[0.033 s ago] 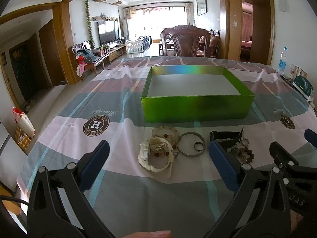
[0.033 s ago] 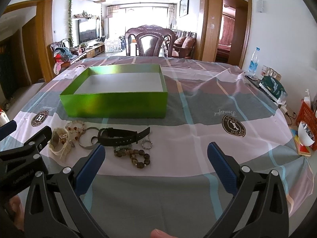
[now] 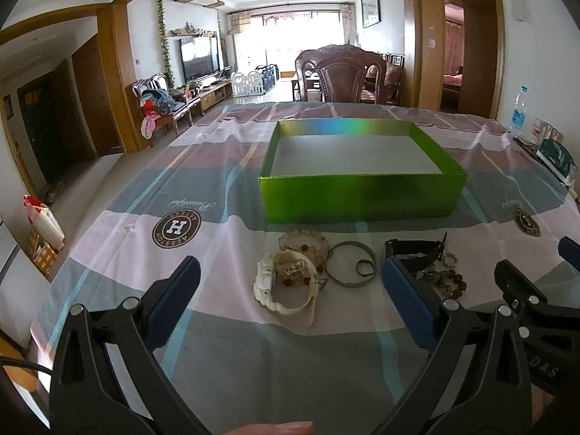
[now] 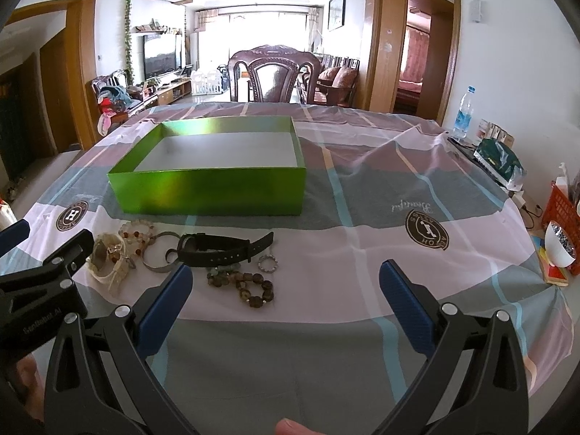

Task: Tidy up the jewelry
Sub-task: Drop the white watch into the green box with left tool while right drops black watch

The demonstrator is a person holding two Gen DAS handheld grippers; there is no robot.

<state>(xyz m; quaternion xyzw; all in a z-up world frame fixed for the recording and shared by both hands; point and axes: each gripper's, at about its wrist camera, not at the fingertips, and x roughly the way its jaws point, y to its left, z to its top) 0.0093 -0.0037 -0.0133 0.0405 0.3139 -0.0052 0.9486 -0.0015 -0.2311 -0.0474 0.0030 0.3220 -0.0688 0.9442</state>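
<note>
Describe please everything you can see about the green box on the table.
The green box is a shallow, open rectangle without a lid, seemingly shiny cardboard; its far inner wall reflects rainbow colours in the left wrist view. The inside floor looks pale grey and holds nothing. It sits flat on the striped tablecloth, behind the jewelry, which lies apart from its front wall. Neither gripper touches it.

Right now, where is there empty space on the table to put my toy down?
Free: the cloth right of the green box, up to the water bottle, and the grey stripe in front of the open right gripper. The box's floor is bare too. Crowded: in front of the box, with the white watch, bangle, black watch and bead bracelet.
</note>
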